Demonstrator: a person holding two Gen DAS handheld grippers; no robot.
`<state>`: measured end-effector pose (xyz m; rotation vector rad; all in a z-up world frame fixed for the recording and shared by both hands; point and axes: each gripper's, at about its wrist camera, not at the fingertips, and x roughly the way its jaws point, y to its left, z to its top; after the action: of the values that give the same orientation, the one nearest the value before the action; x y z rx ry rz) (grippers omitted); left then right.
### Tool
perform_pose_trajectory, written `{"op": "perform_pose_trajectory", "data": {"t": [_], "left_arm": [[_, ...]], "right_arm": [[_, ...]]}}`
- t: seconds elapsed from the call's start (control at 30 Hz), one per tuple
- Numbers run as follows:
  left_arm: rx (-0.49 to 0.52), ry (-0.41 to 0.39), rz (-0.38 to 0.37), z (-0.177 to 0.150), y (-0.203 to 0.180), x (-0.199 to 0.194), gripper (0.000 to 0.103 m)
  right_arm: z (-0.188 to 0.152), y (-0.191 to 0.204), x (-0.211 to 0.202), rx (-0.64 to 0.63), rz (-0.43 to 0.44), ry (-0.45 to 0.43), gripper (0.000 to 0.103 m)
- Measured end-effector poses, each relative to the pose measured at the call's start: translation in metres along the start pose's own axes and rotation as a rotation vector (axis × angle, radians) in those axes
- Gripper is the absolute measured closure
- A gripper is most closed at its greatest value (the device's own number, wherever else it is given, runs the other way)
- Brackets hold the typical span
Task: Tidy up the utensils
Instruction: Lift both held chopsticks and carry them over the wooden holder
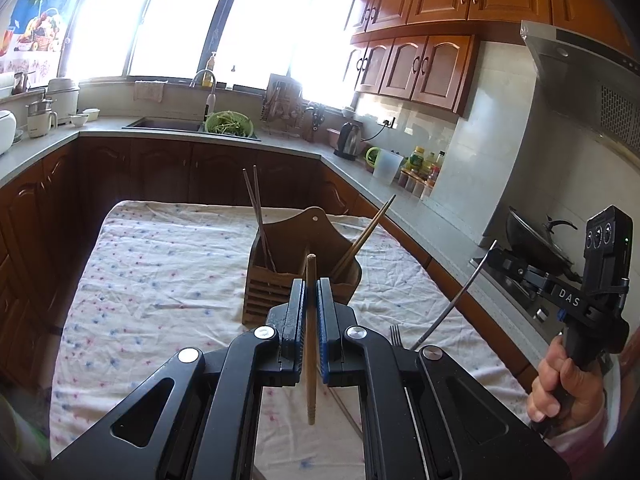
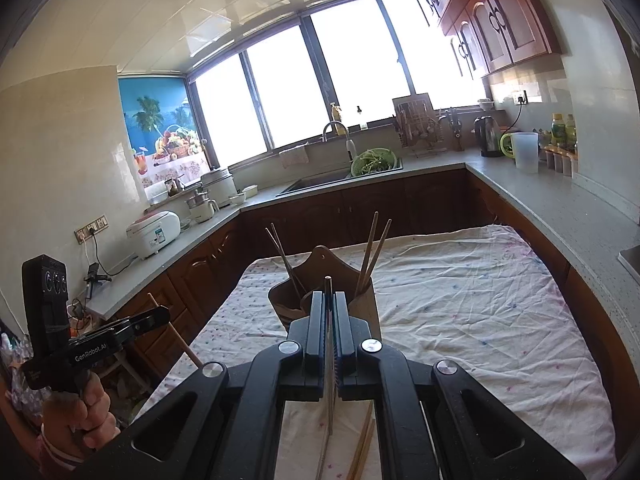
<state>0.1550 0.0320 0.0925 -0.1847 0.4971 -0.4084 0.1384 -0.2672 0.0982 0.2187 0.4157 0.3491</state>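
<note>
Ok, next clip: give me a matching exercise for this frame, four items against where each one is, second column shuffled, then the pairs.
Items:
1. wooden chopstick
2. metal utensil
3. wooden holder
4. fork

Places:
A. standing on the floral cloth, chopsticks in it
B. lying on the cloth beside the left gripper
C. clamped in the right gripper
D. clamped in the left gripper

Pairs: 1-D, 2-C, 3-A, 4-B
</note>
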Motion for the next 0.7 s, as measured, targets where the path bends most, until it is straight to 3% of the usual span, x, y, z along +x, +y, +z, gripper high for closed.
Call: {"op": "perform_pose_trajectory", "data": {"t": [0.33,0.7], "left_arm": [[0.018,-0.072,0.015,0.037,0.005,0.005,0.098],[0.092,-0.198,0.046,0.109,0.003,0.019,0.098]], "right_arm": [[0.022,0.004,0.016,-0.009,0.023,-0.027,0.1],[0.088,0.008,0.033,-0.011,0.023,-0.157,0.1]]}}
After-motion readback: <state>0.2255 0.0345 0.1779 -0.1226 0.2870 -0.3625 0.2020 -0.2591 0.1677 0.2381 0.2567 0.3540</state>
